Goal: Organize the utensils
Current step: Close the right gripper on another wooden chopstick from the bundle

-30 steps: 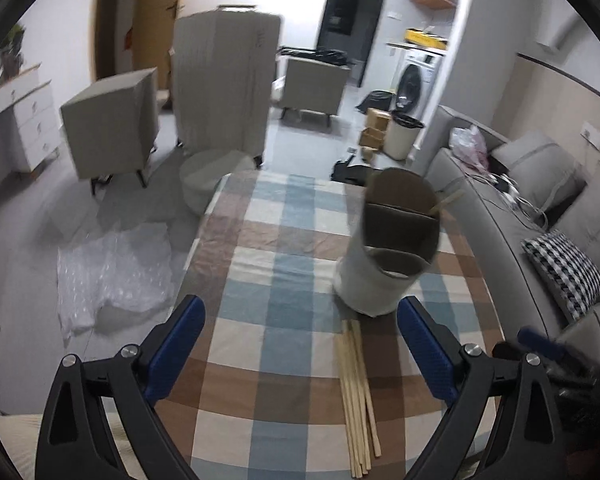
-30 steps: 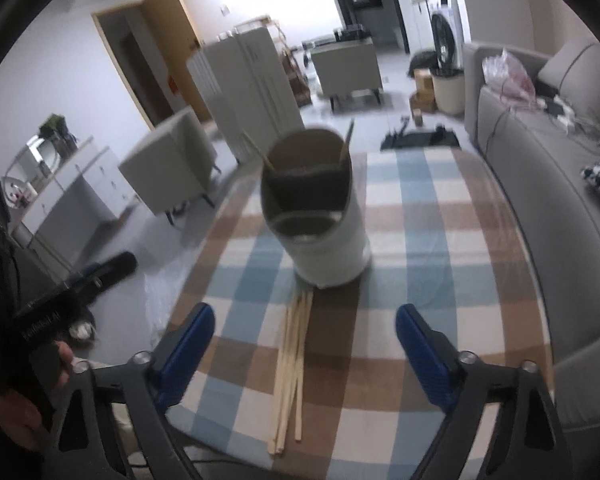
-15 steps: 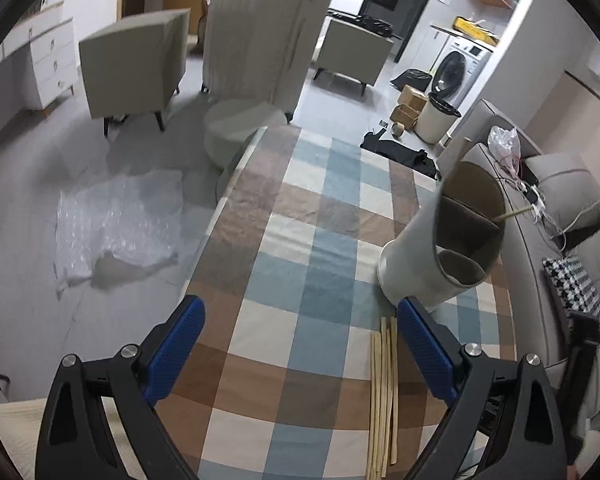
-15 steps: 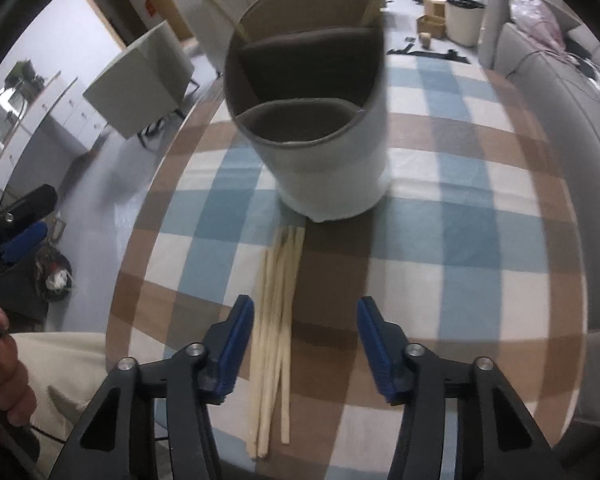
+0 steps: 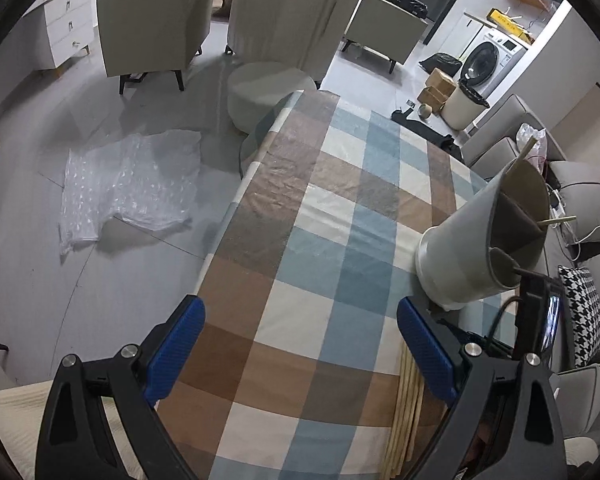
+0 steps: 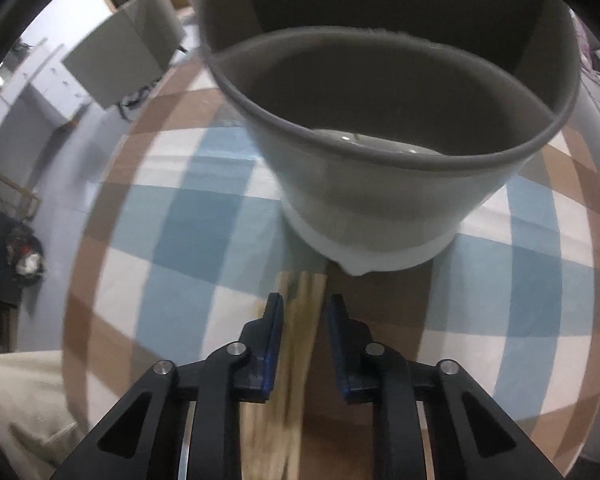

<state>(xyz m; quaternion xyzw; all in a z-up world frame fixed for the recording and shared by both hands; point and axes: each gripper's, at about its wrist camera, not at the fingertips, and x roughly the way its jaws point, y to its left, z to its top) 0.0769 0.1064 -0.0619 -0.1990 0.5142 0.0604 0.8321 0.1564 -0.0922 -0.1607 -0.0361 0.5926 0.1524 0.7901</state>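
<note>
Several wooden chopsticks lie on the checked surface, at 6 o'clock of the divided holder. They are straddled by the closing right gripper, pads not yet pressing. The grasp step is judged underway; lifting into a compartment follows. The left gripper is held wide, empty.

A divided holder stood on the desk, toward its right side. A bundle of chopsticks lay flat on the desk just before the holder's base, reaching back to the near edge. Two more chopsticks leaned in the holder's rear compartment. The chopstick bundle was straddled by the closing right tool. The left tool was held over the desk, left of the bundle.
</note>
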